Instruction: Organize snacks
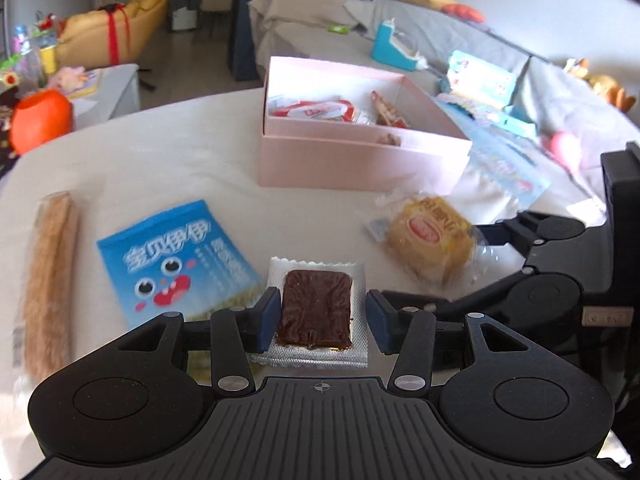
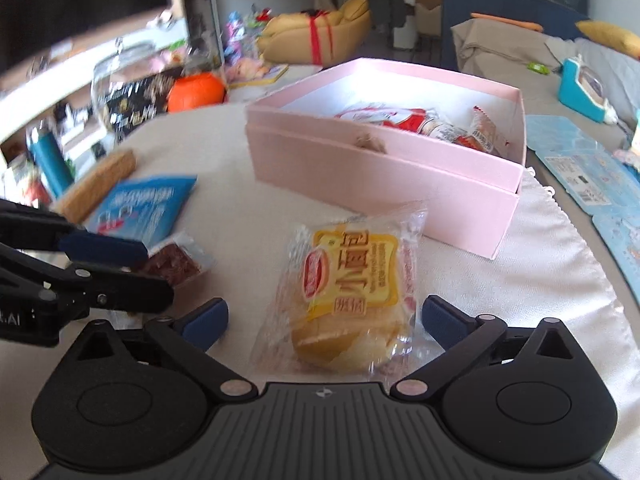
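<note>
The left claw [image 1: 320, 316] is held low over the bench [image 1: 160, 152], pointed forward toward the pink box [image 1: 360, 160]. Its blue pads [image 1: 269, 316] are spread apart on either side of the dark brown snack in a clear packet [image 1: 318, 312]; a gap is seen at each side, so the claw is open and nothing is gripped. The packet is lying flat on the bench cloth.

The right claw [image 2: 324, 320] is likewise held low and level, aimed at the pink box [image 2: 384, 176]. Its pads [image 2: 208, 318] are set wide apart, with the wrapped yellow bun [image 2: 352, 296] lying between them, untouched on the left and close to the right pad. The claw is open. In the left wrist view the right claw [image 1: 492, 232] is seen at the right edge, beside the bun [image 1: 432, 240].

The blue snack bag [image 1: 176, 256] is lying flat just left of the brown packet, its corner under the left pad. The long tan snack bar [image 1: 50, 292] is laid further left, apart from the bag.

The pink box is open and stands on the bench beyond both claws; red-and-white wrapped snacks [image 1: 316, 110] are held inside it
</note>
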The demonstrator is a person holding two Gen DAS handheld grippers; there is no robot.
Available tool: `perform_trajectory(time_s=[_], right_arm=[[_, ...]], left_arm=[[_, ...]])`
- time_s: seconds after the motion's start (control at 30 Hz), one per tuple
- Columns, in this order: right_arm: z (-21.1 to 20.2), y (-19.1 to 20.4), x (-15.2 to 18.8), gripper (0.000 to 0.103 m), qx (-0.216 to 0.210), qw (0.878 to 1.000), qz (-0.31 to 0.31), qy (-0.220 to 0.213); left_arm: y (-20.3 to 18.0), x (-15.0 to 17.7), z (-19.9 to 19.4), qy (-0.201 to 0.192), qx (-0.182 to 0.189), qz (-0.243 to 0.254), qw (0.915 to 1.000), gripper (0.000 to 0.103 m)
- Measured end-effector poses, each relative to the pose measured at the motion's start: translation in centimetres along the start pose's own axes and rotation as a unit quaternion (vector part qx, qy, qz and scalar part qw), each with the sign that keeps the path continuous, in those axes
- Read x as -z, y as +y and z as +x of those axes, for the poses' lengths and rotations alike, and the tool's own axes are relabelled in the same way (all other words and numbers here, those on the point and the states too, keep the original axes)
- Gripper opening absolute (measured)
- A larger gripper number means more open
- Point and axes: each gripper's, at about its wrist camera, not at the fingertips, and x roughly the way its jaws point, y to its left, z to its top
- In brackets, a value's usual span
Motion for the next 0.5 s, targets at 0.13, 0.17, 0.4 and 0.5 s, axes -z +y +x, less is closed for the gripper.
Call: perform_trajectory(time_s=[0.13,0.17,0.4,0.5], right_arm=[[-1.2,-0.1,0.8,0.103,-0.015,1.000,-0.018,0.010],[-1.7,-0.4,1.0,0.103,-0.012,1.000,-0.008,0.009],[-4.5,-3.1,2.7,0.102,0.035,0.998,0.044,0.007],[-5.4,-3.4,1.9,0.102,0.042,0.998,0.051,-0.015]], left_arm=[[-1.0,0.6,-0.6,0.019,-0.014,0.003,0.9997,0.052],[-1.2,0.9,-0.6,0.023,-0.014,0.005,0.9996,0.053],[-2.1,2.3,-0.1,0.039,0.000,0.004,0.9992,0.053],[-2.9,2.7,0.0,0.032,-0.009,0.012,0.9994,0.053]])
